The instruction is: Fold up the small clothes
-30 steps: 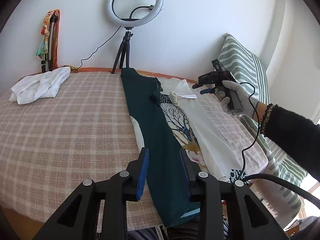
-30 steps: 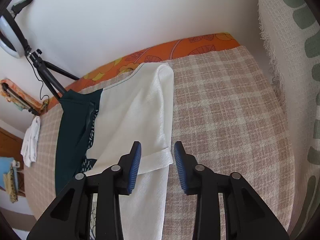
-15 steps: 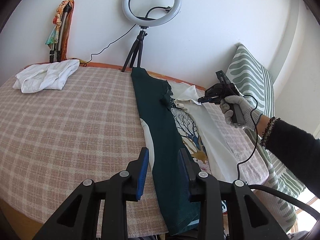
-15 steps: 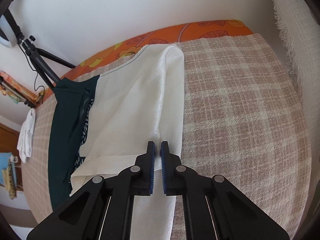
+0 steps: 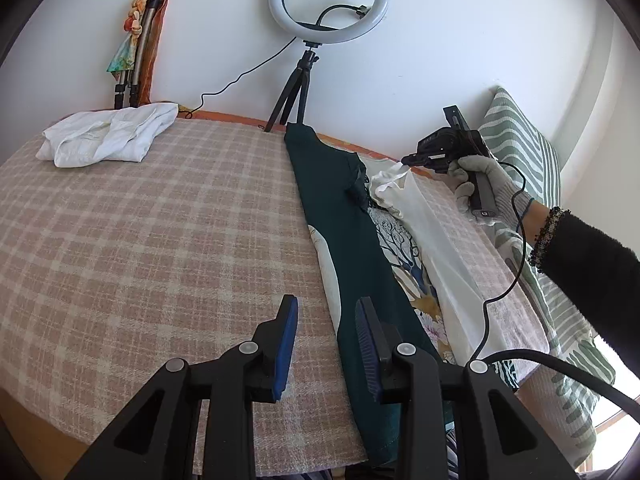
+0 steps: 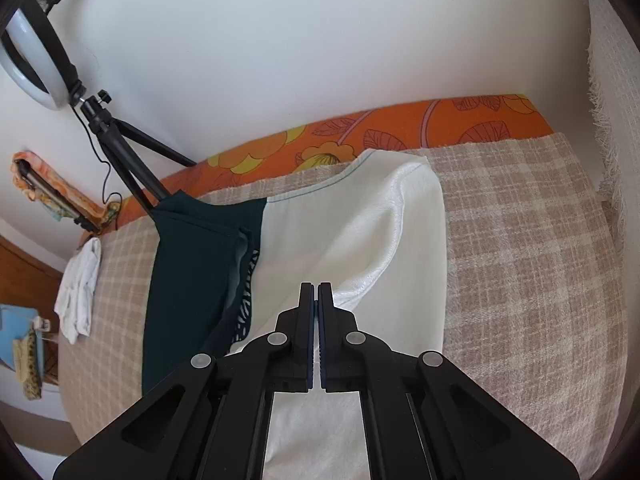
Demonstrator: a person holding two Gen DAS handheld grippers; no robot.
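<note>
Between the closed jaws of our right gripper we hold the white sleeve of the shirt, lifted off the checked blanket. Our left gripper hangs with jaws narrowly parted and empty, over the blanket beside the shirt's dark green fold. Behind the shirt stands a ring light; a white garment lies well apart at the far left.
</note>
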